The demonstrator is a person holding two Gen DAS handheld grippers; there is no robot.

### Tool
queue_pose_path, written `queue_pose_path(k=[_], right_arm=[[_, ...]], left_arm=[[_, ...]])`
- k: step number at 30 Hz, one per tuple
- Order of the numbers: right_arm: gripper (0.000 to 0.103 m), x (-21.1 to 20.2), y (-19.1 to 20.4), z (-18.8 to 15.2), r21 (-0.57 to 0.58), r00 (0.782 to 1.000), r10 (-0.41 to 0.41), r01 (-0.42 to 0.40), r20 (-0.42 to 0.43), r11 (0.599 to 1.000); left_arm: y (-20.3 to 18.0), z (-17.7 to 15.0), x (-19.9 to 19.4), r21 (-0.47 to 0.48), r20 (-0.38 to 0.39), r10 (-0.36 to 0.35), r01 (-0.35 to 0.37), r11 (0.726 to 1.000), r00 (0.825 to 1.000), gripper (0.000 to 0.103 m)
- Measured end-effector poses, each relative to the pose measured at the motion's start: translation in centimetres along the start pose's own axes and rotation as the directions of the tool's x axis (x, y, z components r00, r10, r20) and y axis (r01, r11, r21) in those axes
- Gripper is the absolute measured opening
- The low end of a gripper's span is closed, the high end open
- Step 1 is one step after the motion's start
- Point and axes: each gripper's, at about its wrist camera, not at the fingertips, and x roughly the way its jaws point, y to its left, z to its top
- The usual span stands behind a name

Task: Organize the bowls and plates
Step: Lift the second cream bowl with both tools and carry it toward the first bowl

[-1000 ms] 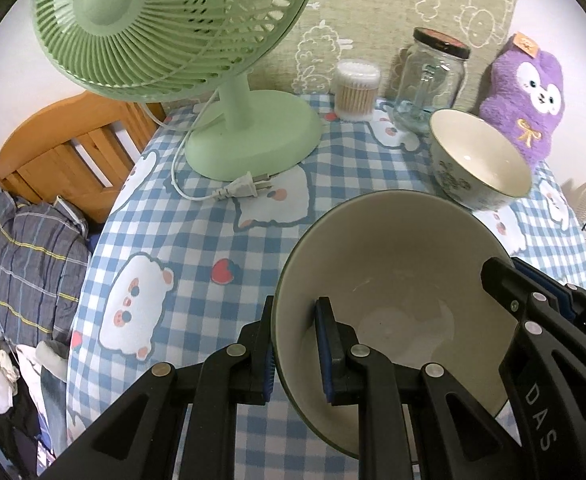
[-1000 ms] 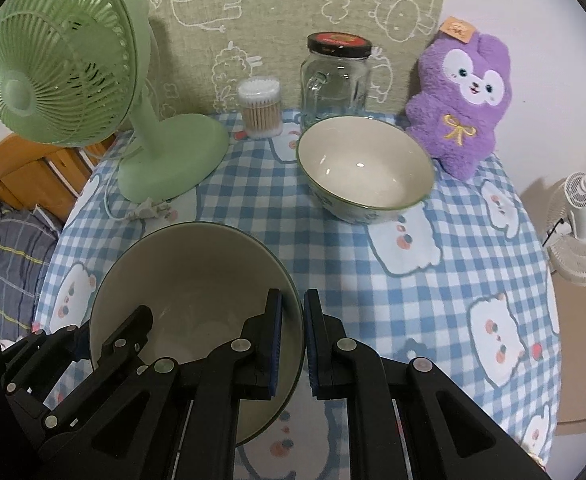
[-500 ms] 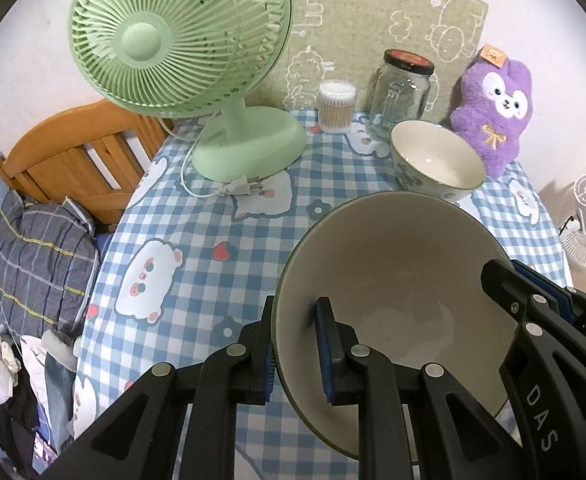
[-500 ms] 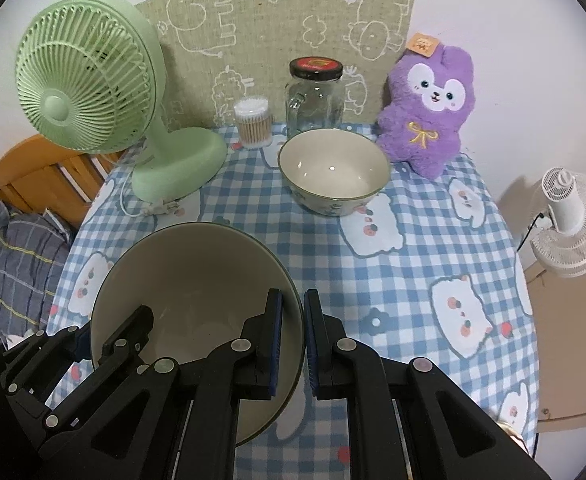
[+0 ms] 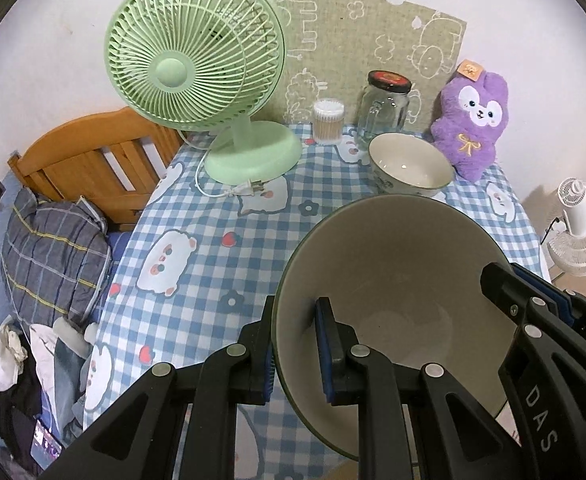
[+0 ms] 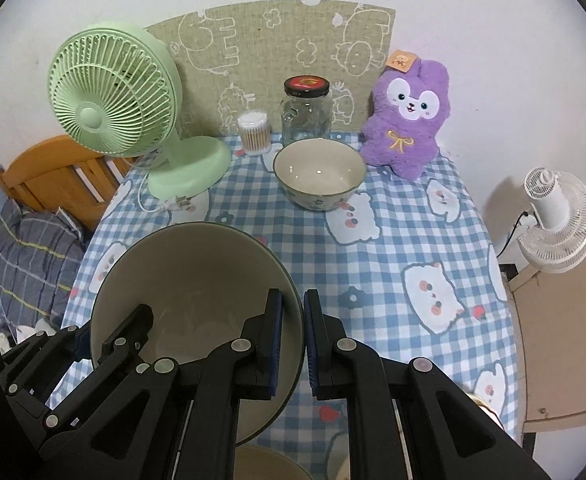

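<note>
Large bowl held over the bench by both grippers

Your left gripper point(image 5: 295, 354) and right gripper point(image 6: 292, 334) each clamp the large bowl point(image 5: 389, 280) rim, above the bench point(image 6: 393, 248). Its underside is hidden. Only the right view shows the small bowl point(image 6: 319, 172) whole.

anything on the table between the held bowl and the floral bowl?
No: only bare checked tablecloth between held bowl and floral bowl, per right wrist view.

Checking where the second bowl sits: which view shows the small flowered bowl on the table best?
The right wrist view: the small flowered bowl stands whole and unobstructed, mid-table. In the left wrist view the held large bowl hides its lower edge.
</note>
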Motion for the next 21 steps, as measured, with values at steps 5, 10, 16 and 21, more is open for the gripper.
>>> queue_pose_path(k=[5,10,16,21], right_arm=[[0.014,-1.3,-0.7,-0.9,-0.001,1.000,-0.001,0.001,-0.006,1.000],[0.014,-2.7,-1.2,-2.2,-0.012,1.000,0.001,-0.001,-0.007,1.000],[0.014,-3.9,-1.6,-3.7,-0.031,1.000,0.003,-0.003,-0.008,1.000],[0.014,-4.5,-1.7,-4.9,-0.052,1.000,0.012,-0.013,-0.014,0.999]], left_arm=[[-0.8,-0.9,-1.5,0.024,0.014,0.007,-0.008,1.000,1.000,0.015],[-1.4,-2.0,-2.8,0.030,0.015,0.013,-0.013,0.999,1.000,0.015],[-1.8,-3.6,-4.0,0.019,0.014,0.016,-0.017,1.000,1.000,0.015],[-2.0,-4.9,-4.7,0.004,0.007,0.024,-0.024,1.000,1.000,0.015]])
